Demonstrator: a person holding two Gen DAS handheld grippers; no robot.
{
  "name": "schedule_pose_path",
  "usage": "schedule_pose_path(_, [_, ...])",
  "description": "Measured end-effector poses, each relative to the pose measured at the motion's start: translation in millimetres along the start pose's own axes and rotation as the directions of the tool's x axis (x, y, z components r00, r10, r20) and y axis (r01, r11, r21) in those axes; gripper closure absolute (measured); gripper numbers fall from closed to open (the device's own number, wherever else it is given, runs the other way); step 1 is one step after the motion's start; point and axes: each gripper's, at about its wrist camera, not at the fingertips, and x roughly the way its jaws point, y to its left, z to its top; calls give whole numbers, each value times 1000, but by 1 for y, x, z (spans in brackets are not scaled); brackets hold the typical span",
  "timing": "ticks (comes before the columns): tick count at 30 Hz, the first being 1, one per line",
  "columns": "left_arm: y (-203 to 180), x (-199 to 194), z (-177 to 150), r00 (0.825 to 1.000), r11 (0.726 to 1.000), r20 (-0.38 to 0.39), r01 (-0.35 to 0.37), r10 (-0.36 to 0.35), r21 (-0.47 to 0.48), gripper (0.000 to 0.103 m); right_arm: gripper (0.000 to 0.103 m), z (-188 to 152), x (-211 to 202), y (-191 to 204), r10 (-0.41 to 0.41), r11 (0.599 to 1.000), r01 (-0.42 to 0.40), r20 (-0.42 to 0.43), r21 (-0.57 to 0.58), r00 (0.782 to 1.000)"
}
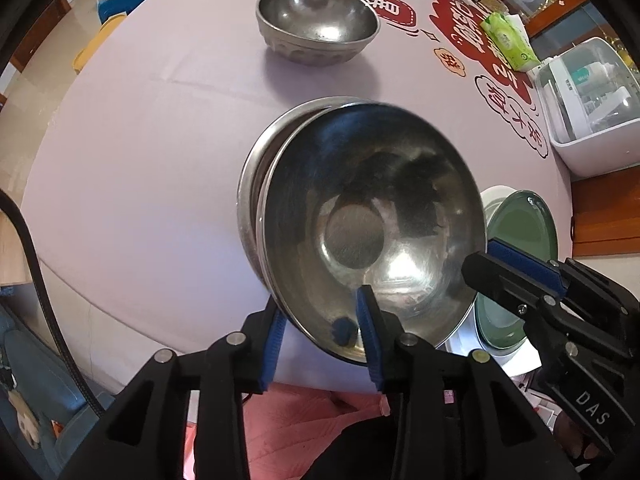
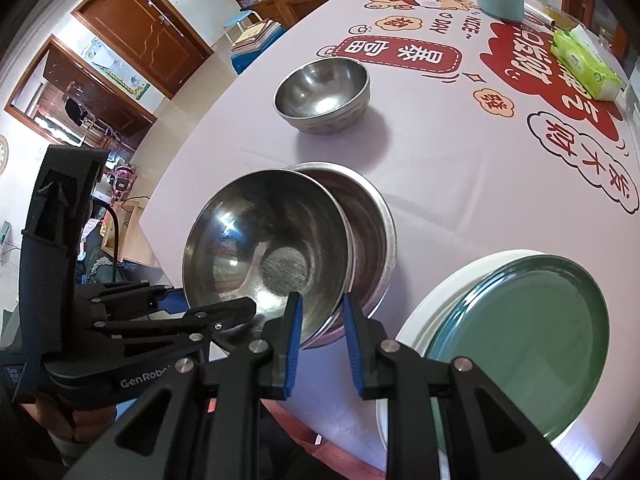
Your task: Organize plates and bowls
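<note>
Steel bowl (image 1: 372, 224) tilted in another

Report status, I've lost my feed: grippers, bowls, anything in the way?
Left gripper open, astride rim of tilted bowl. It leans inside lower bowl, not seated. Right gripper open at the bowls' near edge, empty. Nothing in the way.

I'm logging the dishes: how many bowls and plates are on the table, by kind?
Steel bowls: 3 (far bowl, tilted bowl, bowl beneath it)
Green plate: 1
White plate under it: 1
Total: 5
</note>
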Motion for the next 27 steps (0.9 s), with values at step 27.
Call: schedule_pose_path(27, [21,-58,60,988,966,114,77,-108,247,52,81,33,-7,35,-73,984,41,179,174,981])
